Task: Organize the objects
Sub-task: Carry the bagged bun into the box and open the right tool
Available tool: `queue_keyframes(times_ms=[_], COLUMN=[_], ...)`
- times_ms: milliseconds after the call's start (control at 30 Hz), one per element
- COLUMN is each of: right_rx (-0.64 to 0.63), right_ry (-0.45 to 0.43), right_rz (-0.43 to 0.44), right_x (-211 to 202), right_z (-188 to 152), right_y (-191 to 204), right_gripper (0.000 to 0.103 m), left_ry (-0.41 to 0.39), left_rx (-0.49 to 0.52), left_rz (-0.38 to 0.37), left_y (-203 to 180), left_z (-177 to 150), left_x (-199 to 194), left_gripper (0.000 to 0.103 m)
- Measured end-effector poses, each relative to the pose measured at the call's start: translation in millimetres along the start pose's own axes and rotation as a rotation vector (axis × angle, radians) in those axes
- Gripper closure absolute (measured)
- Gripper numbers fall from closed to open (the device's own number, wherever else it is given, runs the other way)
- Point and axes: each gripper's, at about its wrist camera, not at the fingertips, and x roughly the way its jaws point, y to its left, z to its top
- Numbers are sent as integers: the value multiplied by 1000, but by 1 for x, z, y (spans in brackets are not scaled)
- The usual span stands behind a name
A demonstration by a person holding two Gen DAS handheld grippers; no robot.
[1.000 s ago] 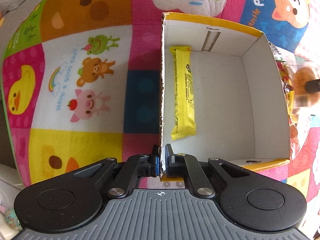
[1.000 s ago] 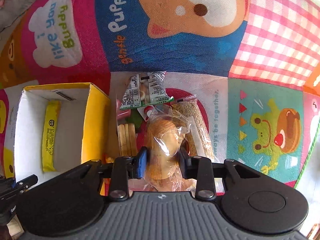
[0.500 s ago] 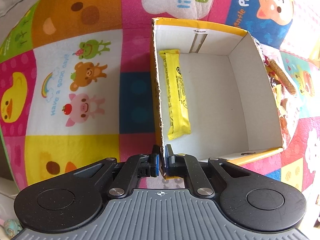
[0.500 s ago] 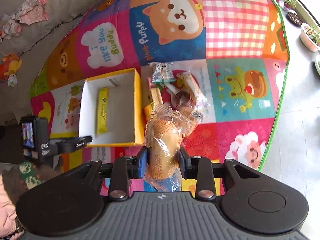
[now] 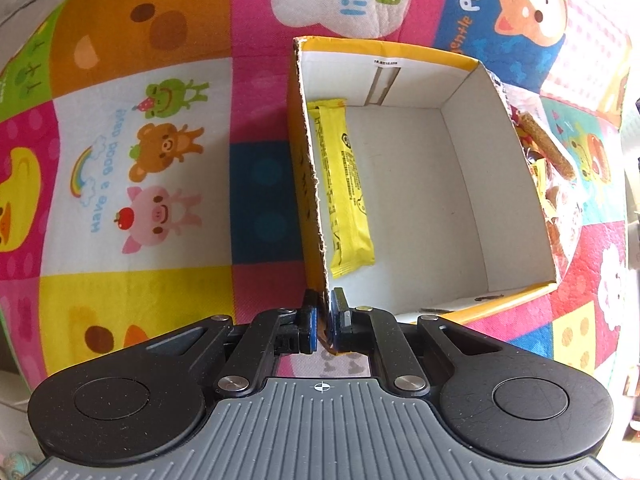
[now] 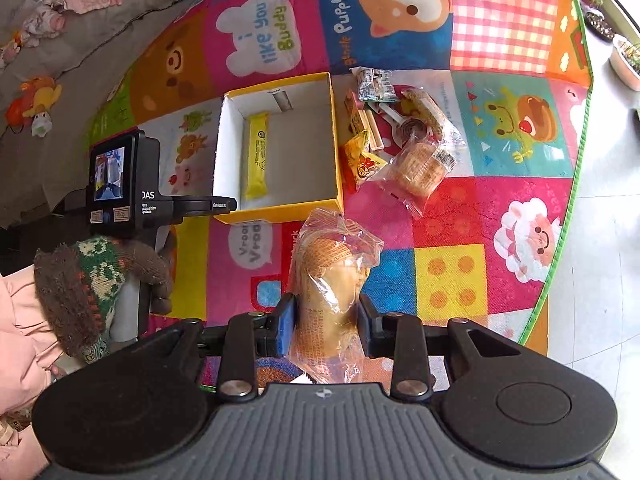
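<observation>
My left gripper (image 5: 325, 320) pinches the box (image 5: 408, 184) wall tight, steadying it. My right gripper (image 6: 326, 320) clamps a wrapped pastry (image 6: 332, 280), probably bread, short of the box's near wall. I should carry it in beside the yellow bar (image 6: 257, 160), then release low.
</observation>
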Motion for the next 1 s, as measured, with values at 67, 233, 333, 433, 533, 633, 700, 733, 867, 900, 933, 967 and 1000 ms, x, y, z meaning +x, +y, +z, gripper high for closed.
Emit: queue_keyframes(times_ms=[67,233,333,433,533,633,700,733,867,900,933,967,1000], right_rx=[-5,-20,-5,-17,-53,-64,-46,-39,-51,-49,-43,-35,-21], right_ry=[-8,-29,-63,-95,-142,-221,-254,-267,-282,-271,-256,-237,-216], right_rz=[1,-13,-3,1,7,67,98,109,111,105,95,81,62], right_x=[-3,-11,-18,-21,-23,-30,-35,-37,-38,-36,-32,-27,-20], right_z=[-3,-2,6,19,41,65,81,86,87,85,80,76,68], right_y=[6,17,20,29,44,58,63,65,63,59,54,48,39], right_gripper=[71,71,71,71,71,71,66,52,38,37,36,36,36], left_ry=[2,13,13,5,4,5,6,7,7,6,6,7,8], left_rx=[-6,-38,-47,-45,-54,-59,-61,-62,-77,-81,-86,-89,-91], left_rz=[-7,-24,-36,-40,-44,-41,-38,-38,-35,-32,-32,-32,-36], left_y=[2,5,7,8,9,10,10,10,11,11,11,10,10], left_z=[0,2,2,0,-1,-2,-3,-4,-6,-6,-6,-6,-6], left_x=[0,0,1,0,0,-1,-1,-1,-2,-3,-3,-3,-3], left_gripper=[94,94,94,93,93,93,94,94,94,94,94,94,94])
